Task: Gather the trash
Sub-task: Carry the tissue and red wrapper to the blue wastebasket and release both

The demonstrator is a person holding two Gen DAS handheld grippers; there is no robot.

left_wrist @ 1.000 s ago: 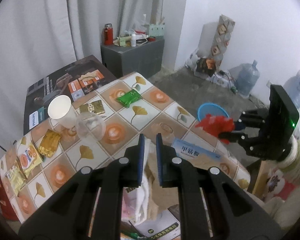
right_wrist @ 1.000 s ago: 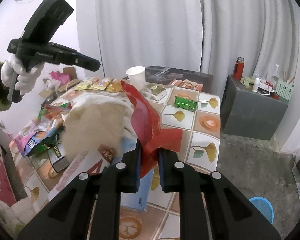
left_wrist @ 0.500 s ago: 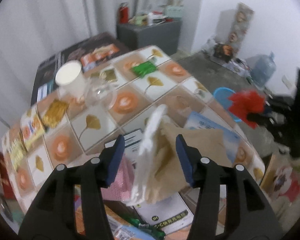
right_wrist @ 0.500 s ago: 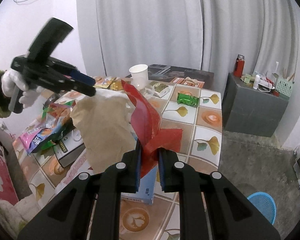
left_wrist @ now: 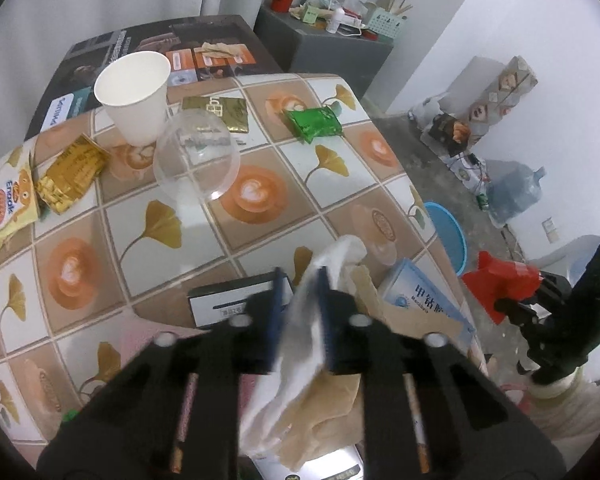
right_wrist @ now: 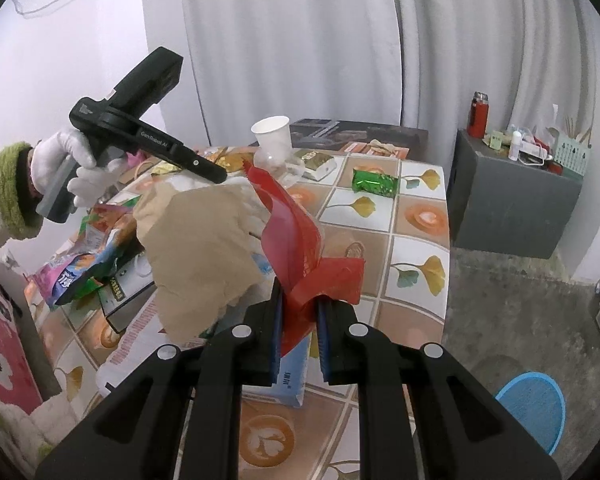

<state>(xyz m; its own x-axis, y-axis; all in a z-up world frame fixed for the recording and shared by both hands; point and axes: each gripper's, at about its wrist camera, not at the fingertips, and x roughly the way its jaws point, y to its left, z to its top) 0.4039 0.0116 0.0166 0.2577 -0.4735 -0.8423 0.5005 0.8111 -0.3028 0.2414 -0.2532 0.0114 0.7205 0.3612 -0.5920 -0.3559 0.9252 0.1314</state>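
our left tongs (left_wrist: 298, 314) are closing again on the crumpled white-and-brown paper (left_wrist: 300, 364) above the tabletop (left_wrist: 260, 236) after briefly opening — a regrip — while our right tongs (right_wrist: 298, 322) are staying clenched on the red bag (right_wrist: 300, 240), awaiting the drop.

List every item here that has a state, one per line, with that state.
left gripper: jaws closing on the white-and-brown paper wad
right gripper: shut on the red plastic bag
paper cup: upright, looks empty
clear plastic cup: lying on its side
green packet: flat on the table
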